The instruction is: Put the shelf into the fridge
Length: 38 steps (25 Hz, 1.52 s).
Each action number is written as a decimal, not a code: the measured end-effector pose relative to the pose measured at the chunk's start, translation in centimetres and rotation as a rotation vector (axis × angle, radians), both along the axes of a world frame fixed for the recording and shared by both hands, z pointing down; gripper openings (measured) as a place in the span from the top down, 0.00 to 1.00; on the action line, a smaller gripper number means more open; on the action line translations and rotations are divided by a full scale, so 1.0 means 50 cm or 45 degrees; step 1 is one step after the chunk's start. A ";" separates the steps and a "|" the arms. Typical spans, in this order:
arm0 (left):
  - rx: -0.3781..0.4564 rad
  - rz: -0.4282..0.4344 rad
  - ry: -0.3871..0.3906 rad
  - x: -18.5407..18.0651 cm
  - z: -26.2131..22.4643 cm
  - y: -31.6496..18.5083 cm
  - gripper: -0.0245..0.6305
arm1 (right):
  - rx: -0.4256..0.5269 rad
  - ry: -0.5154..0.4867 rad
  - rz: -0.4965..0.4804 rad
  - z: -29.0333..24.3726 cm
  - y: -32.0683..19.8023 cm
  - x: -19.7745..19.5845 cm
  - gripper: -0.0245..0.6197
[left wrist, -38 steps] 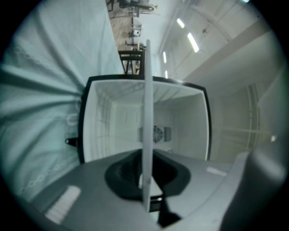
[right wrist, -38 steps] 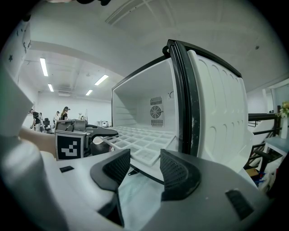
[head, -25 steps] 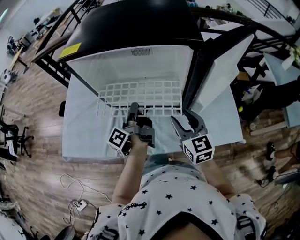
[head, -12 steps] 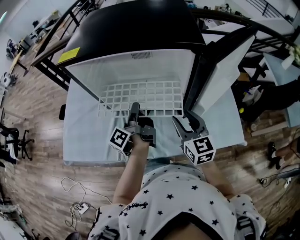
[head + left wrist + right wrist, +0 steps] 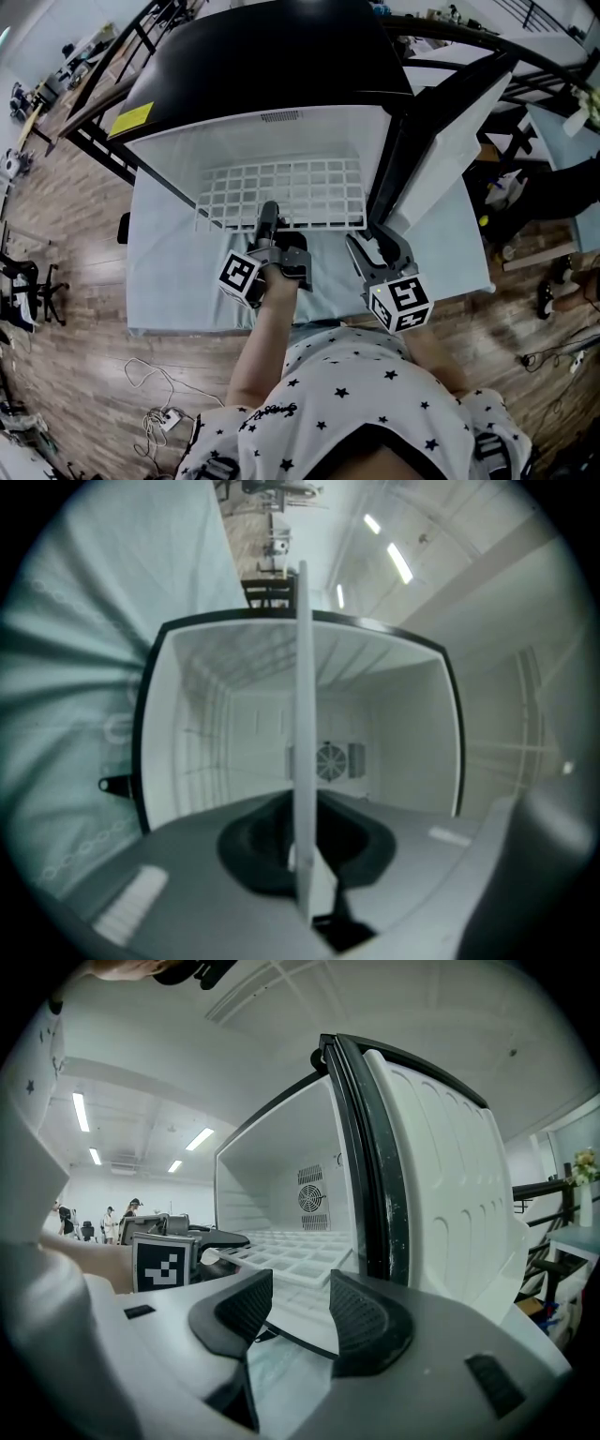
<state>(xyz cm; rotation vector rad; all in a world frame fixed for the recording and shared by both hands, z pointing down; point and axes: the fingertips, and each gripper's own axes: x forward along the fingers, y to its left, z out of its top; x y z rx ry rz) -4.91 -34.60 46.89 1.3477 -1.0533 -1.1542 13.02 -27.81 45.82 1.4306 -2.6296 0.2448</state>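
Shelf (image 5: 286,192) juts forward, clamped in left hand-held gripper (image 5: 269,214); right hand-held gripper (image 5: 368,240) stands open.

White wire-grid shelf (image 5: 286,192) lies level, seemingly mostly inside the open fridge (image 5: 262,56).

The shelf (image 5: 300,192) has slid a little deeper into the fridge (image 5: 262,56). More of its white grid now lies inside the opening, and less of its left front corner juts out past the fridge's left wall. The left gripper (image 5: 269,214), clamped on the shelf's front edge, has gone forward with it, away from the table's (image 5: 178,281) near edge. The head view has also shifted slightly, so the fridge's yellow sticker (image 5: 131,117) sits lower in the picture.
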 end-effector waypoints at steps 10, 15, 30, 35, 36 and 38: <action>-0.012 0.009 0.030 0.002 -0.001 -0.055 0.92 | -0.007 -0.005 -0.001 0.004 -0.018 -0.007 0.67; 0.001 0.008 0.025 0.004 -0.006 -0.080 0.92 | -0.010 -0.001 -0.007 0.002 -0.022 -0.010 0.67; -0.010 -0.030 -0.058 0.003 -0.009 -0.141 0.92 | -0.041 0.003 -0.039 0.014 -0.022 -0.019 0.67; 0.020 -0.066 -0.057 -0.001 -0.012 -0.153 0.91 | -0.047 0.004 -0.040 0.015 -0.022 -0.020 0.67; 0.028 -0.068 -0.057 -0.001 -0.012 -0.156 0.91 | -0.049 0.005 -0.041 0.016 -0.023 -0.020 0.67; 0.042 -0.068 -0.057 0.001 -0.010 -0.161 0.91 | -0.053 0.006 -0.044 0.018 -0.025 -0.019 0.67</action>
